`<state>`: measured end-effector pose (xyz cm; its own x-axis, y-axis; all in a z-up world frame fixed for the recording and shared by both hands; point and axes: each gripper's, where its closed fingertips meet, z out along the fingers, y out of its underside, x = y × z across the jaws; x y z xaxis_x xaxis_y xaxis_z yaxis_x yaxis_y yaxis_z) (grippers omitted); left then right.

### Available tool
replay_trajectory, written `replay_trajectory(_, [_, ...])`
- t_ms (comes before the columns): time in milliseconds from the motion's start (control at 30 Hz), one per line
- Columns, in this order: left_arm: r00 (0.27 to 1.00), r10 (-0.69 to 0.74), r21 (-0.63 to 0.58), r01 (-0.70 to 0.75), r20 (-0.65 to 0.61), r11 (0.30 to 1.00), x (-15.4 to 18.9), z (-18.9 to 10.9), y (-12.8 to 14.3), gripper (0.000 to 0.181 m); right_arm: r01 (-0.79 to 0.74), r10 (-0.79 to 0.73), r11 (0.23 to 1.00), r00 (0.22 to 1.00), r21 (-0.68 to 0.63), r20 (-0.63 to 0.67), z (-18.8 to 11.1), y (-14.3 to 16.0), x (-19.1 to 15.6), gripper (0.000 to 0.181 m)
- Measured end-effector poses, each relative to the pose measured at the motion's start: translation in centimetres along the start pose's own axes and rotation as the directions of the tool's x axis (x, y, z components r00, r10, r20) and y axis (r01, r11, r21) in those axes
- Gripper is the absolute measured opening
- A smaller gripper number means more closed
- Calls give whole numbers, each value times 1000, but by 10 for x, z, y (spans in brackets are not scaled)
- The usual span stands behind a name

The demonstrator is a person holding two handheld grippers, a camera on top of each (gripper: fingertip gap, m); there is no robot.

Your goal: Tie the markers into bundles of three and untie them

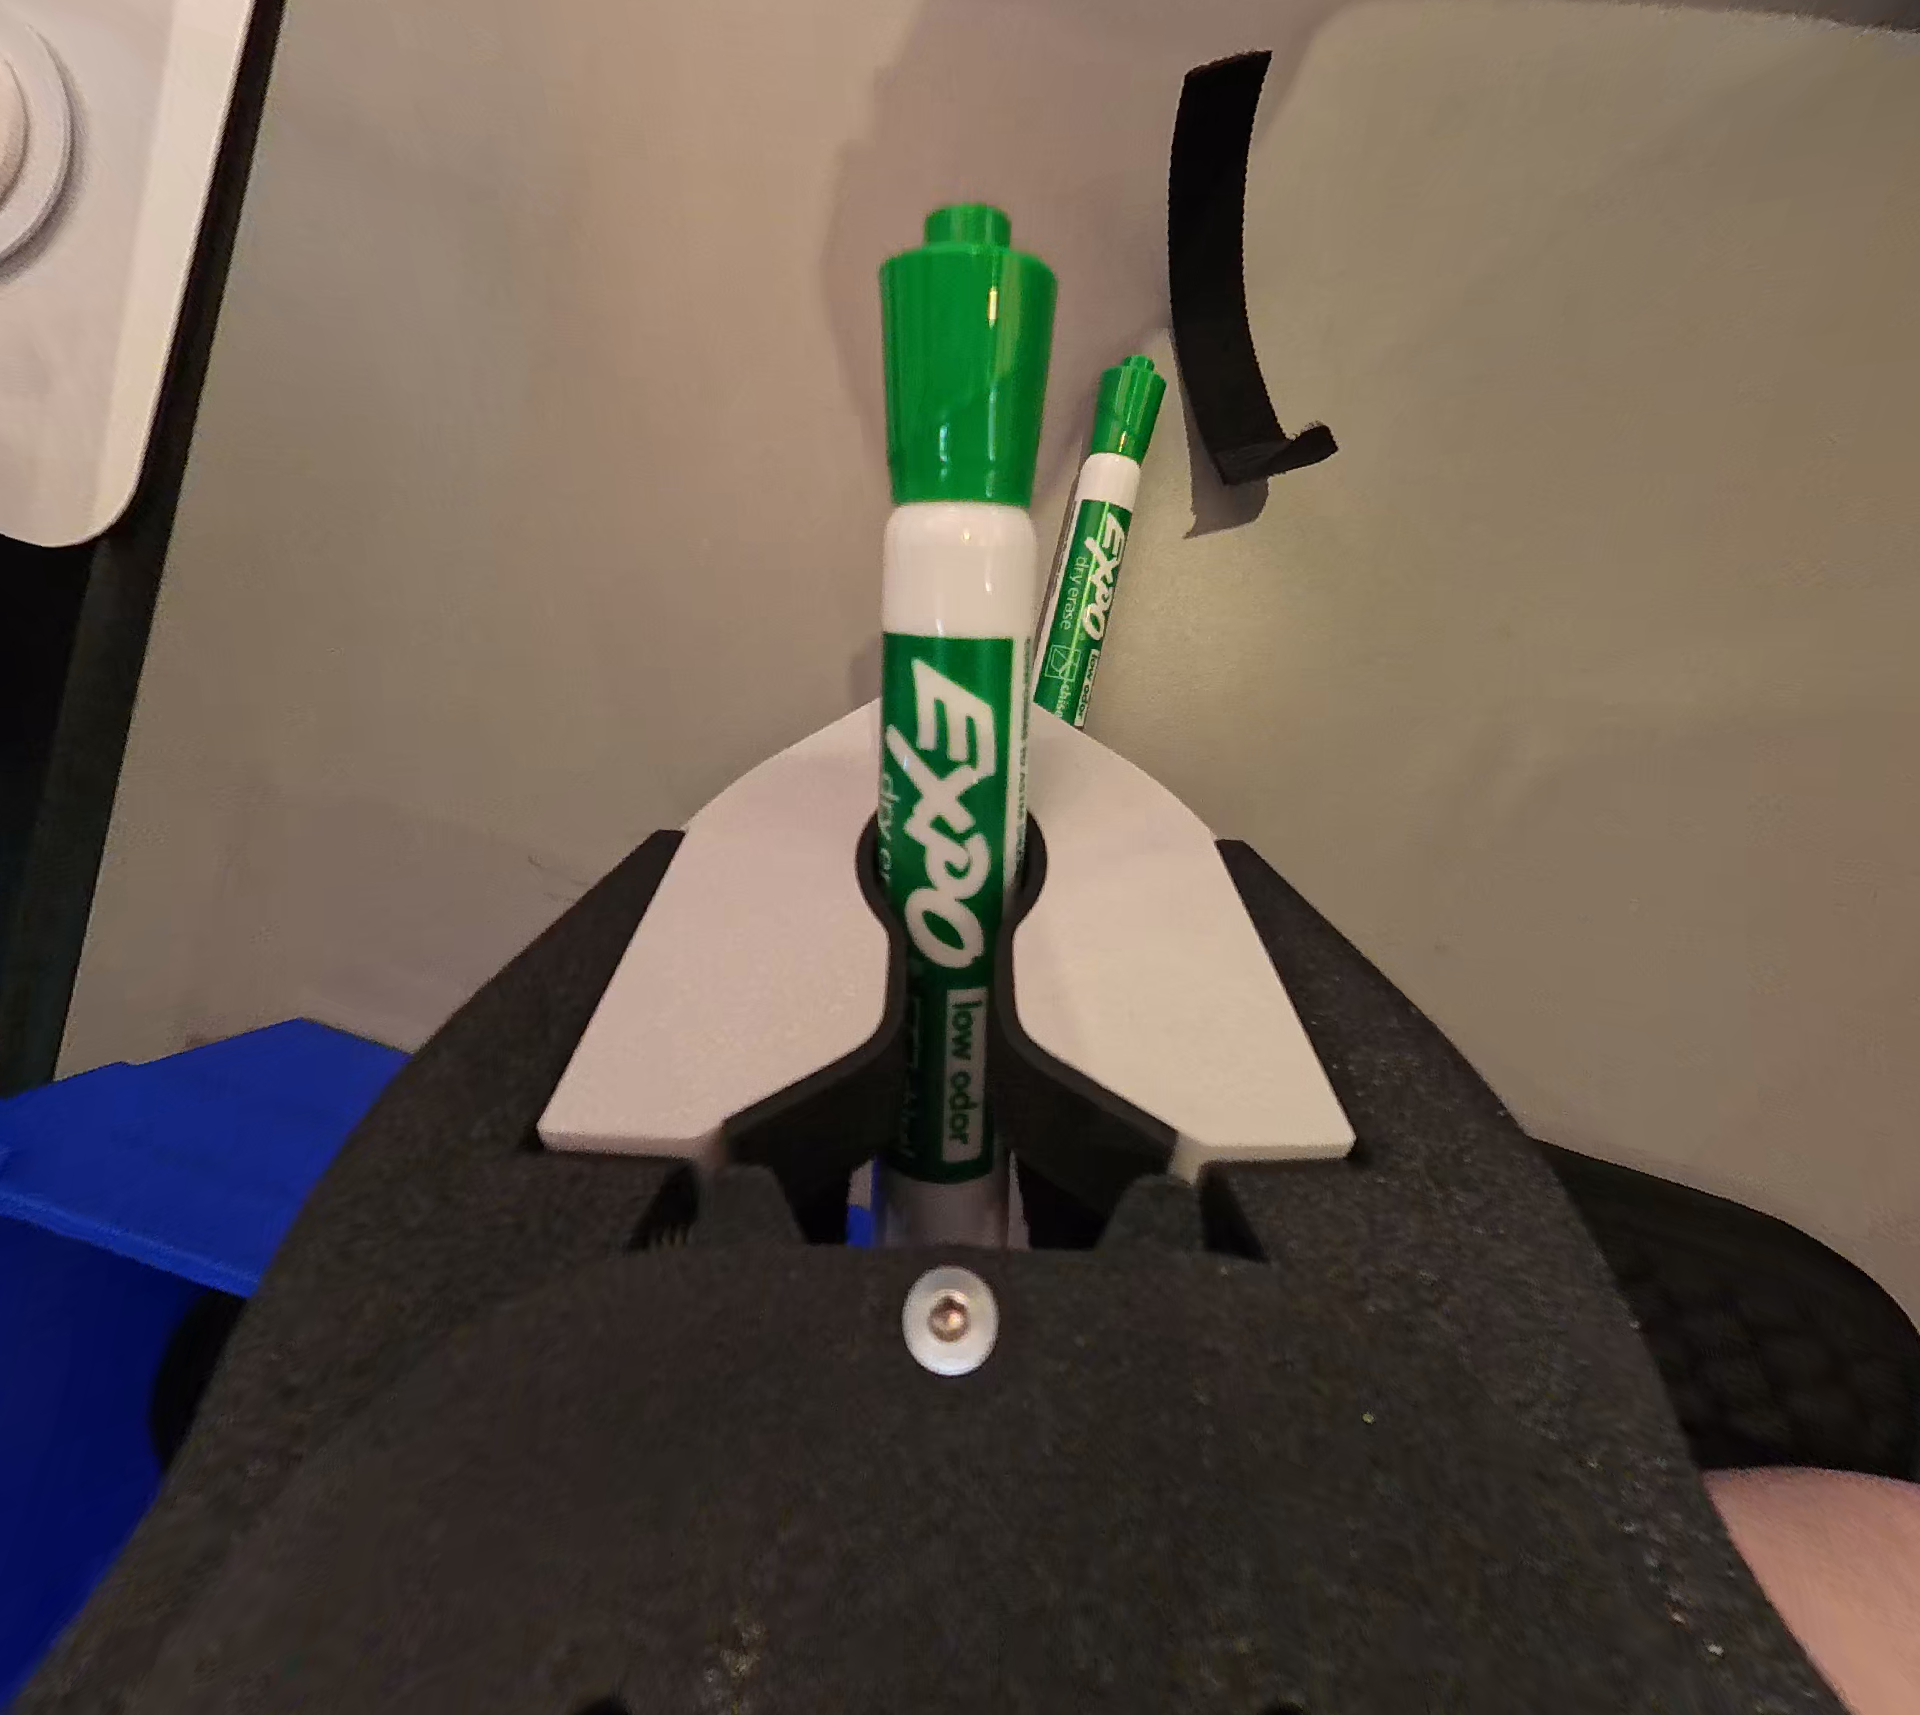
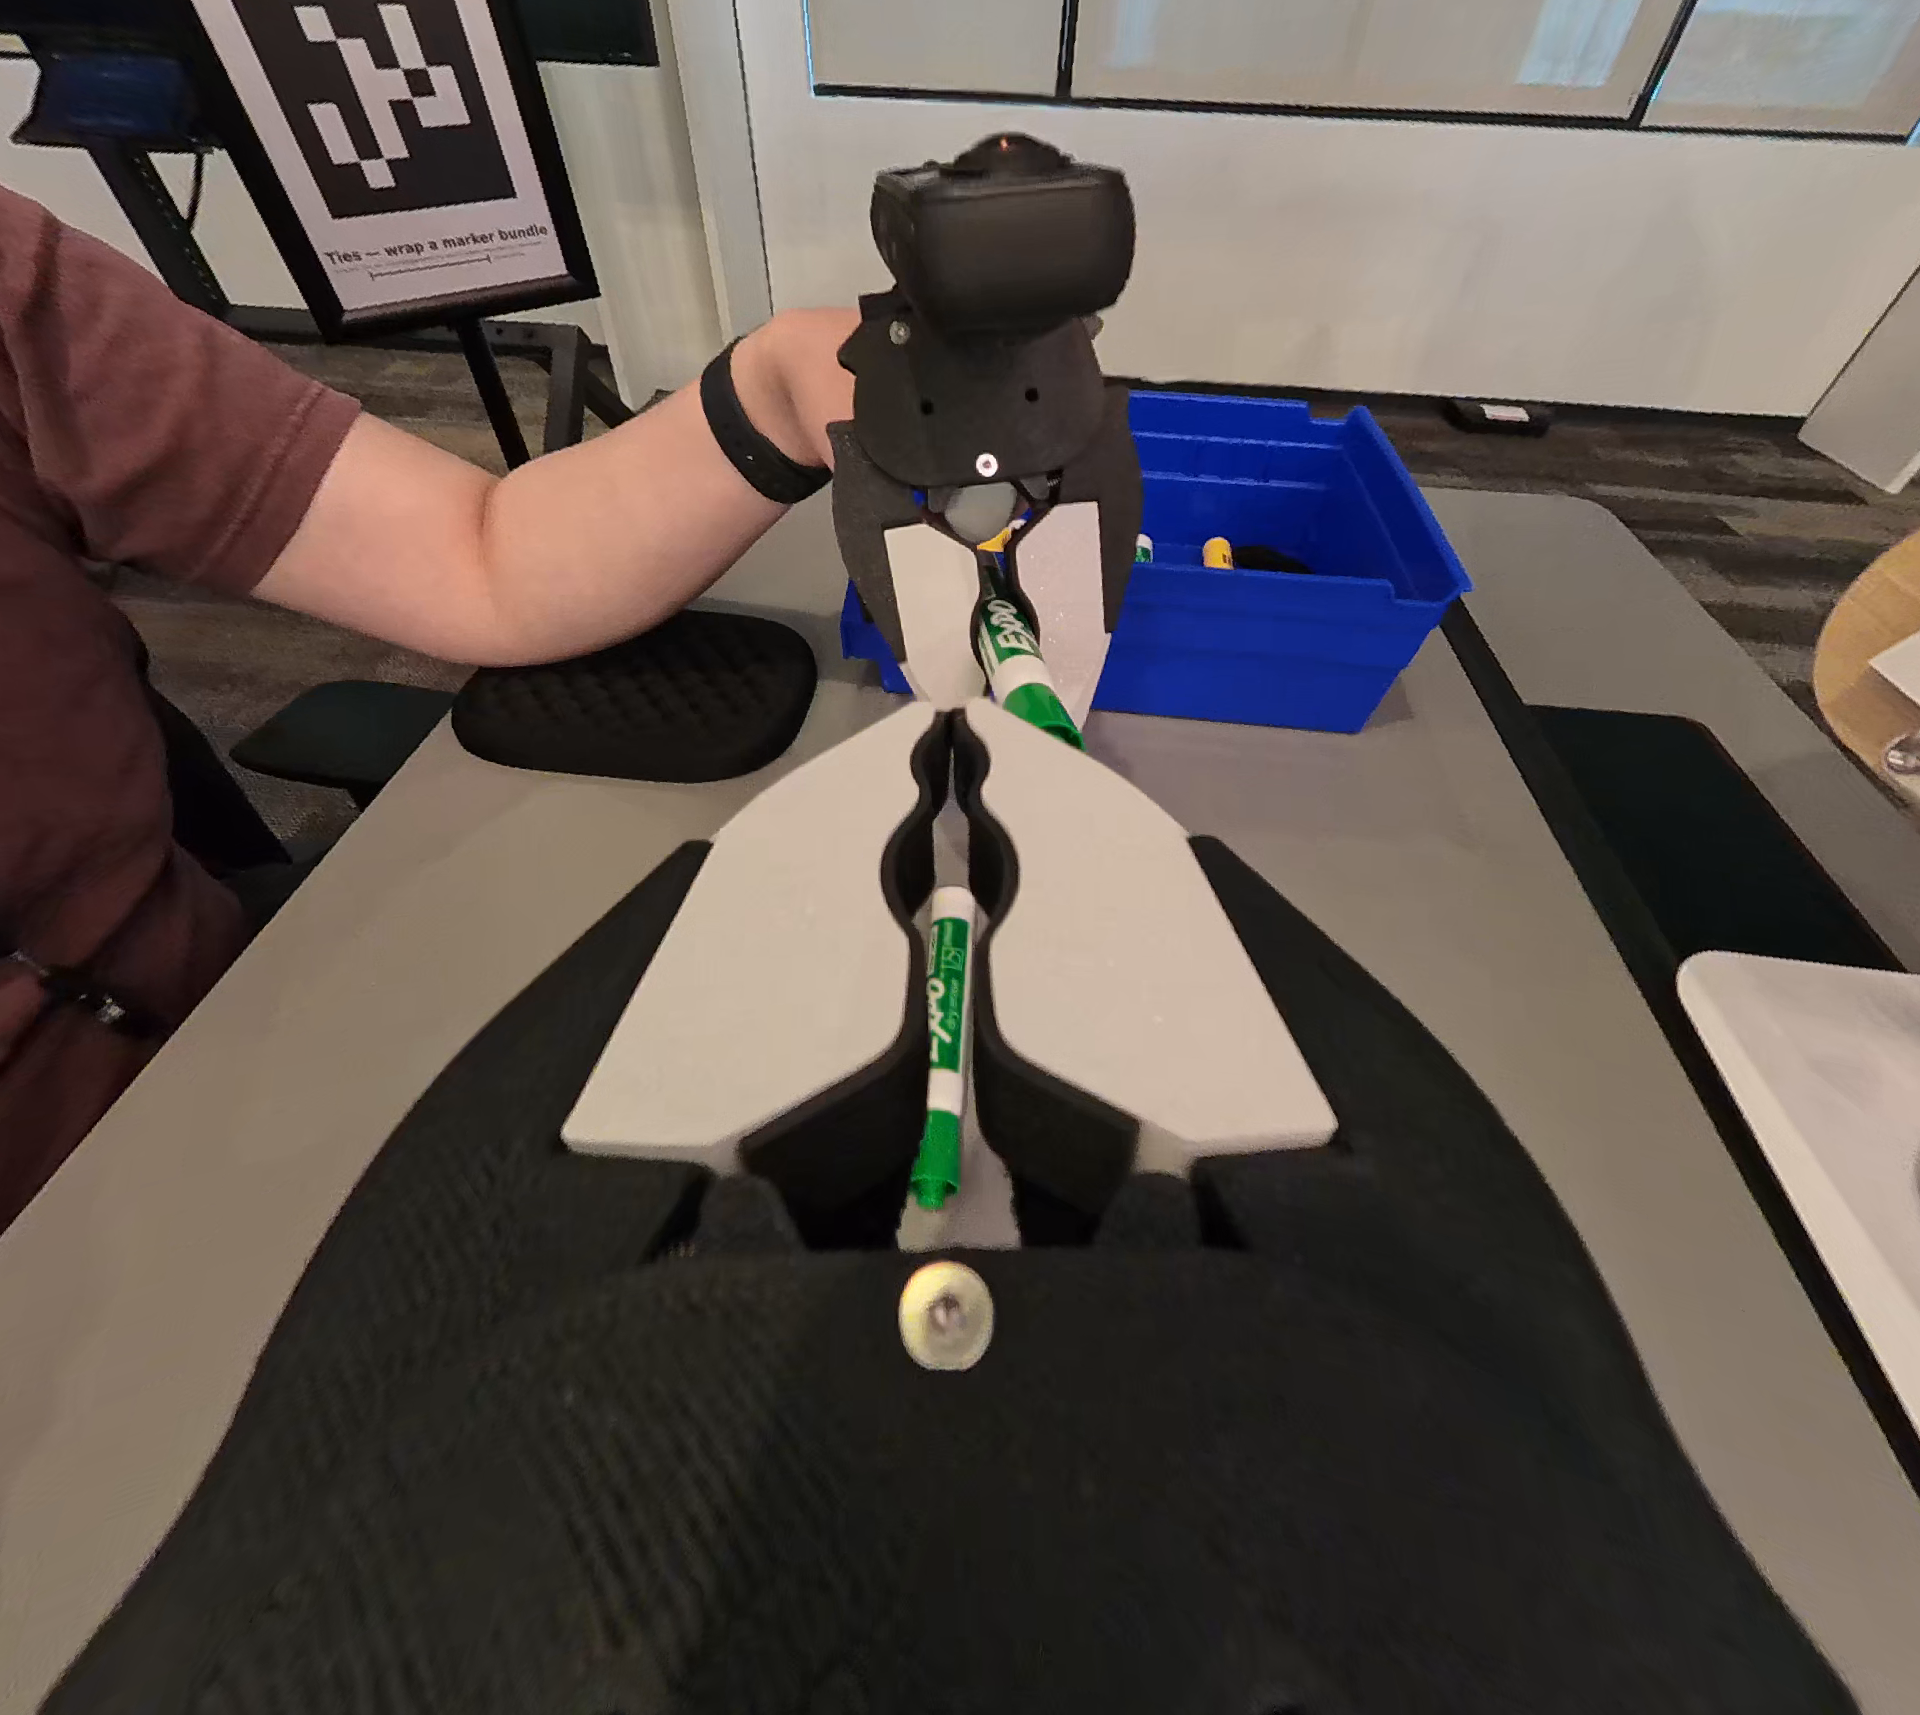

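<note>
My left gripper is shut on a green marker, cap pointing forward, held above the grey table. A second green marker lies on the table just right of it. A black strap lies curved beyond that marker. In the right wrist view, my right gripper is shut and empty above the table; the lying marker shows through the gap between its fingers. The left gripper faces it, tilted down with its marker.
A blue bin with more markers stands behind the left gripper and shows in the left wrist view. A black wrist pad lies under the person's forearm. A white tray sits at the right edge. A sign stand is beyond the table. Some 12 centimetres of space lies between my two pairs of fingers. The black strap lies around 15 centimetres away from my left fingertips.
</note>
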<state>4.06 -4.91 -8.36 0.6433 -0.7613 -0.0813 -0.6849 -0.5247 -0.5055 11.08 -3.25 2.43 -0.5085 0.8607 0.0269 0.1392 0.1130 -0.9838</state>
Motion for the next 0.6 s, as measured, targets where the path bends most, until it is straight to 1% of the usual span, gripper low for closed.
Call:
replay_trajectory(167, [1000, -7, -7, 7, 8, 1000, -2, 0, 3, 11, -2, 2, 1000, 1000, -5, -3, -5, 5, 0, 1])
replay_trajectory(400, [1000, -17, -10, 17, 9, 1000, -4, -2, 6, 11, 20, -20, 998, 1000, -63, -3, -7, 15, -4, 1])
replay_trajectory(533, [1000, -21, -17, 21, 18, 1000, -7, -3, 9, 11, 9, -11, 991, 1000, -133, -20, -13, 32, 1, 1])
replay_trajectory(567, [1000, -22, -17, 22, 22, 1000, -7, -4, 9, 11, -4, -1, 987, 1000, -161, -30, -17, 40, 4, 3])
replay_trajectory(600, [999, -25, -13, 25, 25, 1000, -8, -5, 9, 11, -22, 13, 982, 999, -188, -52, -22, 49, 9, 9])
